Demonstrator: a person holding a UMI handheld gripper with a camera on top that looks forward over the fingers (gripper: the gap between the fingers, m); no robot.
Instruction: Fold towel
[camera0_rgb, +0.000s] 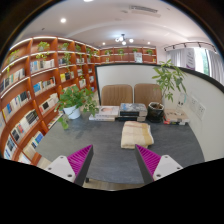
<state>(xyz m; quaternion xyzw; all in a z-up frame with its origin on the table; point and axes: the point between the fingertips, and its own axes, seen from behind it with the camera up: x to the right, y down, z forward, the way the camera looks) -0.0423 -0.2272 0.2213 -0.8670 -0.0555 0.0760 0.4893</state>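
A beige towel (136, 134) lies folded in a thick bundle on the grey table (112, 150), beyond my fingers and slightly right of the middle. My gripper (113, 160) is open and empty, held above the near part of the table. Its two magenta pads (82, 157) stand wide apart with bare table between them. The towel is well clear of both fingers.
At the table's far end stand a potted plant (74, 100), a dark box (129, 110) on stacked items, a second plant (167, 82) in a dark pot. Two tan chairs (132, 94) stand behind. Bookshelves (40, 85) line the left wall.
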